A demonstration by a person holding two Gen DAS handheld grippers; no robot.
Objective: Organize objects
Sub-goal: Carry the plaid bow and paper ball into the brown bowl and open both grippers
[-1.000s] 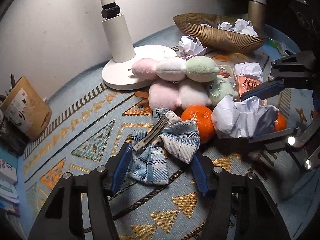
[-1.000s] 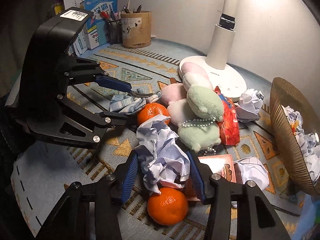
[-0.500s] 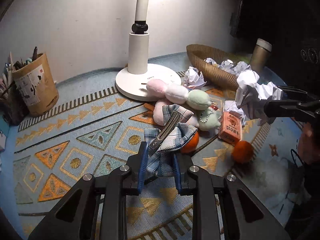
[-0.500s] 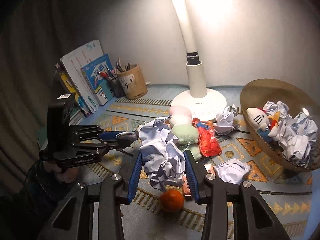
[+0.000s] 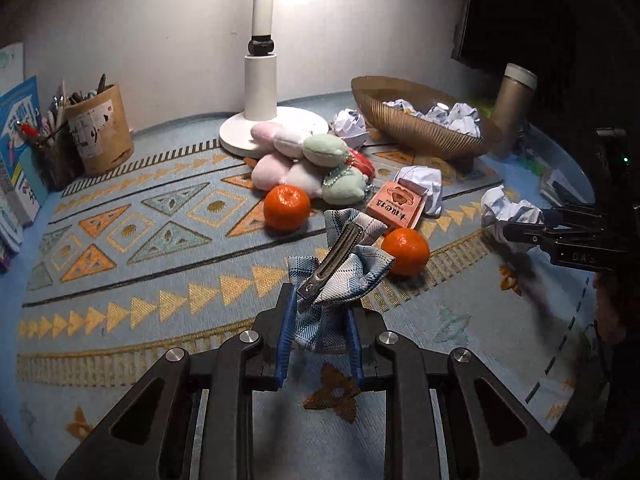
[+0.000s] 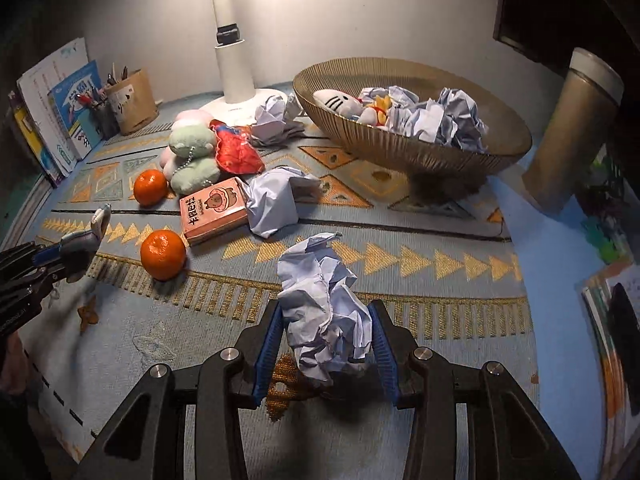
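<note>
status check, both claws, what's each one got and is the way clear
Left claw shut on blue plaid hair-clip bow. Right claw shut on crumpled white paper ball. Both lifted off patterned blue mat; nothing in the way.

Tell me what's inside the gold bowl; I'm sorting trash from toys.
The gold bowl holds several crumpled paper balls, a white plush toy with whiskers and something yellow and red beside it. Whatever lies beneath them is covered.

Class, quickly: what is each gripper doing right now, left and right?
Left gripper: shut on the plaid bow hair clip.
Right gripper: shut on the crumpled paper ball.
</note>
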